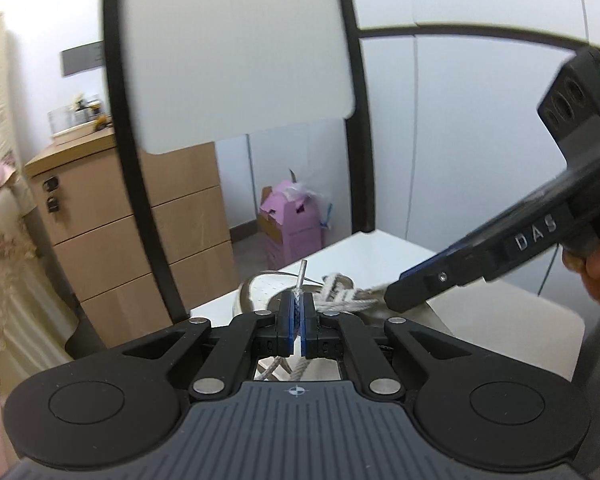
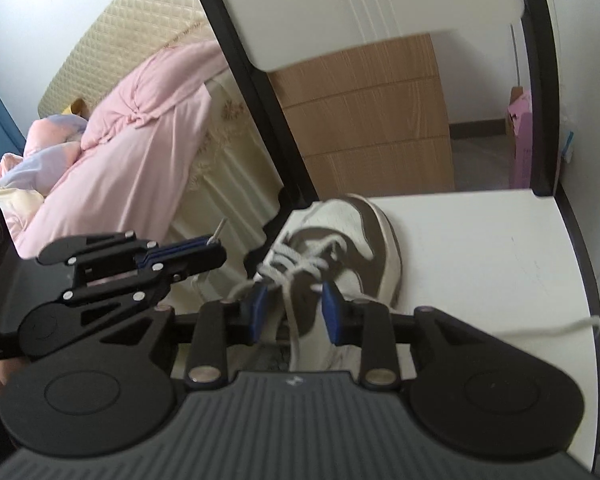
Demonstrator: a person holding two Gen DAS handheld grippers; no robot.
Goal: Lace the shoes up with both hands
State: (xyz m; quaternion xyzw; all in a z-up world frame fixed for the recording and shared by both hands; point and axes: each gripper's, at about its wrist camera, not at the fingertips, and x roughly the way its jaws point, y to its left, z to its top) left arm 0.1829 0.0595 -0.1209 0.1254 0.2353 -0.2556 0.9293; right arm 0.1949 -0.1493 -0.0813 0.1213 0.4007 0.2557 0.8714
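My left gripper (image 1: 298,312) pinches the lace end (image 1: 300,280) just below its aglet, above the brown-and-white sneaker (image 2: 352,248) on the white chair seat (image 2: 480,248). My right gripper (image 2: 294,312) hangs spread over the tongue, a lace strand loose between its jaws. A hard tug risks dragging the sneaker or slipping the lace.

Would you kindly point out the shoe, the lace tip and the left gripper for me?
shoe (image 2: 364,236): right wrist view, on the toe cap.
lace tip (image 1: 301,271): left wrist view, on the stiff end above the pads.
left gripper (image 1: 297,312): left wrist view, between its fingertips.
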